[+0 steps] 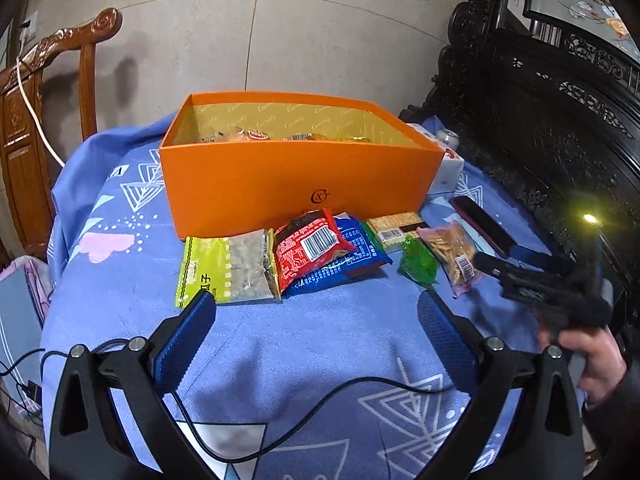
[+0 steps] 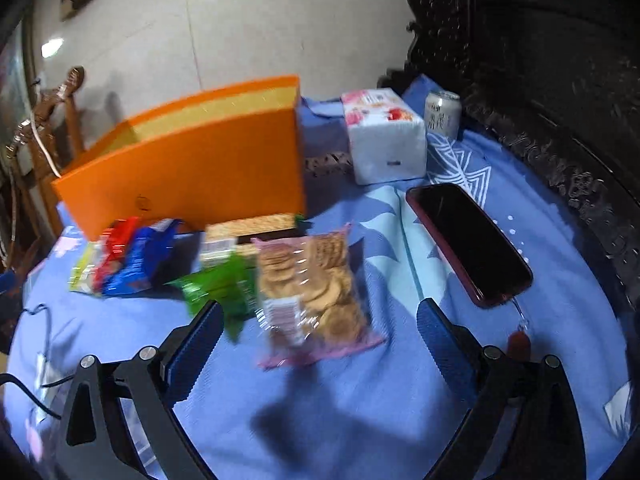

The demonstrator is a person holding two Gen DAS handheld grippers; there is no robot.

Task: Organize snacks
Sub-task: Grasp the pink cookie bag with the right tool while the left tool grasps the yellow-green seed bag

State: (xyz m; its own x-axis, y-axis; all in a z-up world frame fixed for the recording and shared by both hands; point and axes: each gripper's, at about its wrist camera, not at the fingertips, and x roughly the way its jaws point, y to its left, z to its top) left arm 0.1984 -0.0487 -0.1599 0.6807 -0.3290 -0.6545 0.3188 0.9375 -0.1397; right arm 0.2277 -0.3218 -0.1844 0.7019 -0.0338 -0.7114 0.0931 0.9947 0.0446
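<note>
both ribbed blue-padded grippers [image 1: 316, 320] [image 2: 320, 328] gape wide over crinkly snack packets [image 1: 316, 248] before a smooth orange box [image 1: 296, 176].

Orange box [image 1: 296, 184] behind snack packets [image 1: 316, 252]; left claw [image 1: 316, 332] open, seemingly empty.

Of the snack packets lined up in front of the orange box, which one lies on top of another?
The red packet, barcode up: it rests across the blue packet. The yellow-green seed packet and the others lie flat on the cloth.
</note>
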